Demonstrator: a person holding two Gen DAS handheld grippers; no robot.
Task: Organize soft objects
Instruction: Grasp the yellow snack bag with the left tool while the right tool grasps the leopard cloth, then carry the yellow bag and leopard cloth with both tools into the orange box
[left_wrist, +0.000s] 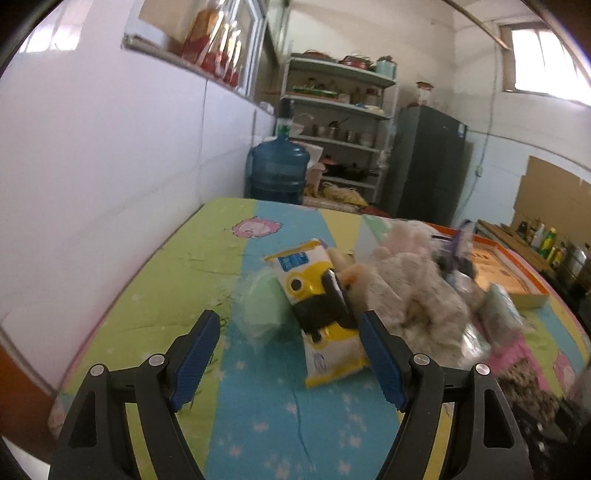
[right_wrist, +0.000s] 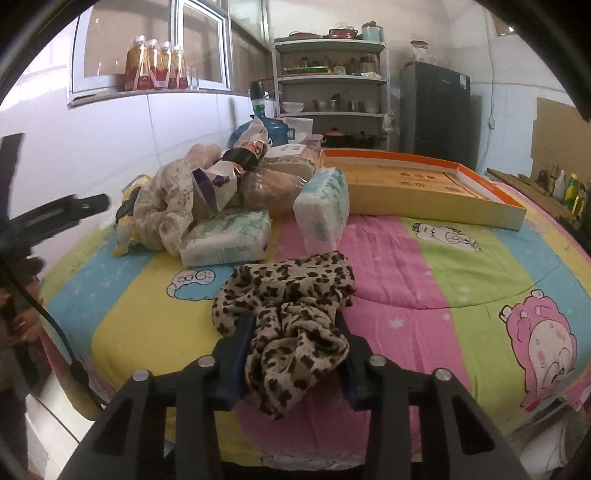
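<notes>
Right claw (right_wrist: 293, 347) clamped on the leopard-print cloth (right_wrist: 291, 314) — bunched at 6 o'clock on the striped cartoon quilt (right_wrist: 424, 266). Left claw (left_wrist: 290, 354) spread wide, gripping nothing, with a yellow-and-white wipes pack (left_wrist: 321, 314) lying between its fingers. Tissue packs (right_wrist: 227, 236) piled at 11 o'clock; an orange-rimmed box lid (right_wrist: 424, 184) at 1 o'clock.
</notes>
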